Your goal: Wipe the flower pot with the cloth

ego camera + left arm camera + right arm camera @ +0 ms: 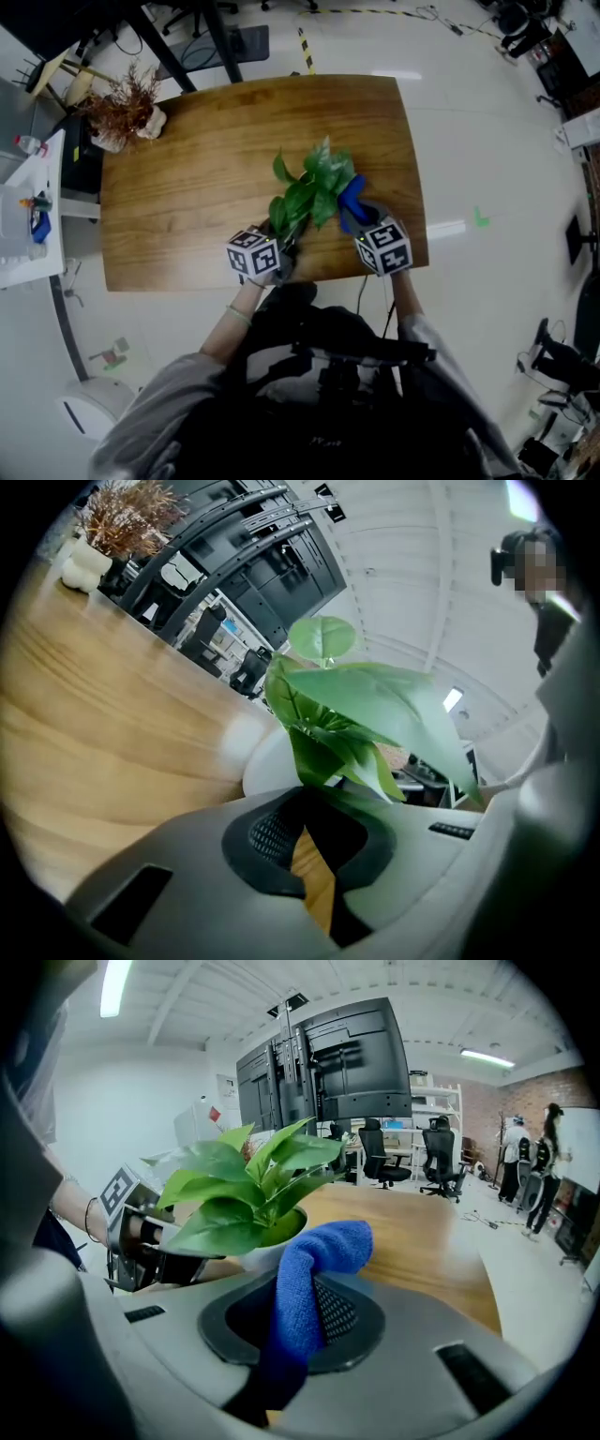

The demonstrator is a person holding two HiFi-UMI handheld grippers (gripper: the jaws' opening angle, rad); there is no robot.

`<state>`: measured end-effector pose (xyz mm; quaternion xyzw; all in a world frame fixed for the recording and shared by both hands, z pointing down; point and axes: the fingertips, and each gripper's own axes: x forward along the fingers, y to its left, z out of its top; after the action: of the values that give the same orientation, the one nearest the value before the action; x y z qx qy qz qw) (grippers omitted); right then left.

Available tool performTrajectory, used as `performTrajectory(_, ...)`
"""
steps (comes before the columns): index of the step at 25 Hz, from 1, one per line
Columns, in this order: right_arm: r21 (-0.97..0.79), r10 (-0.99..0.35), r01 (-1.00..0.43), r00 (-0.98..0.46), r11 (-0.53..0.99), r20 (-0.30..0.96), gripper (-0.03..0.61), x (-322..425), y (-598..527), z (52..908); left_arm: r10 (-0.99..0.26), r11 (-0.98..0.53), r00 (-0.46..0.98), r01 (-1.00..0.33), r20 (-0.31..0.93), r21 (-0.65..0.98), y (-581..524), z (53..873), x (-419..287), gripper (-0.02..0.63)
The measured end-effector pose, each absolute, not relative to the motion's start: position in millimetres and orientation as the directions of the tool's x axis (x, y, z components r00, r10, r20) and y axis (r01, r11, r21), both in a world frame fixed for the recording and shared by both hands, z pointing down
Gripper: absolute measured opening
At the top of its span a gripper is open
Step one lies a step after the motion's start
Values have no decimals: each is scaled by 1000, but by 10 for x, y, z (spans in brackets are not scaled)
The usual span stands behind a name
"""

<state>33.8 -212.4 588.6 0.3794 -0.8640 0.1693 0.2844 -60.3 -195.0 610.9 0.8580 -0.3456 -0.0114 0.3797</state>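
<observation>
On a wooden tabletop (206, 169) ringed by pale glossy floor (487, 141), the leafy white flower pot (270, 1256) is seen near the front edge at lower centre, flanked by the left tool (284, 249), jaws narrowly parted on nothing, and the right tool (362, 221), clamped on a blue cloth (349, 199).

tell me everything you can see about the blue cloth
The blue cloth looks like soft, nubby microfibre, bunched into a thick strip. The right tool is shut on its lower part, and the free upper end folds over in a rounded loop. It's held above the wooden table, right beside the white flower pot; whether it touches the pot isn't clear.
</observation>
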Motion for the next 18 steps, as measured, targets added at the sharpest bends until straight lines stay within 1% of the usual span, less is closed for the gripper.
performTrajectory(5, -73, -520, -714, -572, 696, 634, 61, 142, -2089, 5956, -621, -464, 744, -603, 247, 649, -2092, 6076, -678, 5)
performTrajectory(18, -174, -381, -627, -645, 759, 662, 61, -499, -1774, 6224, -663, -433, 699, -651, 269, 624, -2644, 6115, -1013, 5)
